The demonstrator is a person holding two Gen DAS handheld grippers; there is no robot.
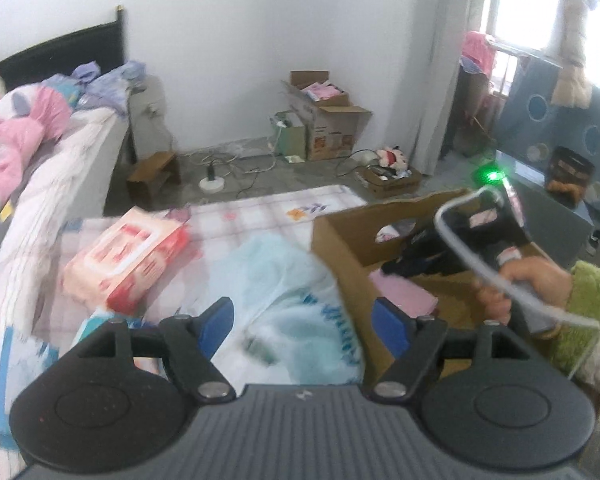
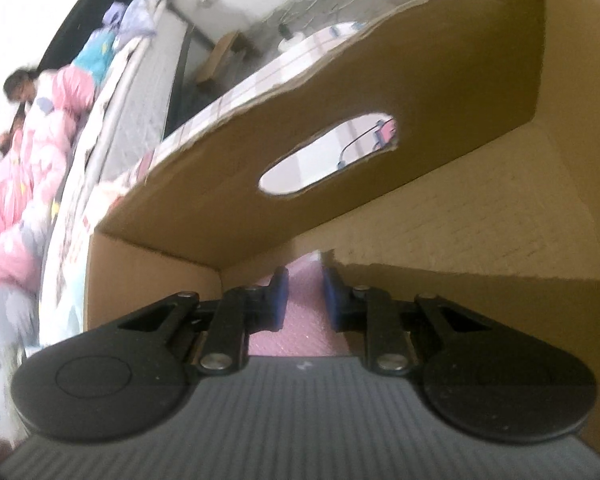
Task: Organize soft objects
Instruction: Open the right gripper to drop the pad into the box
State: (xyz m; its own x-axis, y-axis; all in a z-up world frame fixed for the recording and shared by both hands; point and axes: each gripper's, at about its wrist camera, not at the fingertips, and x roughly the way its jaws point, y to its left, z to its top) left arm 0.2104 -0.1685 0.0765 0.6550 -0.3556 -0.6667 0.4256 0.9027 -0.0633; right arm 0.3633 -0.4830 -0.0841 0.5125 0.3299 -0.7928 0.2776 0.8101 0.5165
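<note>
Left gripper [image 1: 302, 326] hangs with jaws released over the pale blue cloth [image 1: 284, 280] on the bed; its right finger may snag the cardboard box [image 1: 340, 248]. Right gripper [image 2: 305, 300], jaws nearly clenched and empty, sits inside above the pink sheet [image 2: 300, 324].

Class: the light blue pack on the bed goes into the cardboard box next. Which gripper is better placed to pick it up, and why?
Left. The left gripper is open, directly over the light blue pack. The right gripper is nearly shut, down inside the cardboard box over a pink sheet.
</note>
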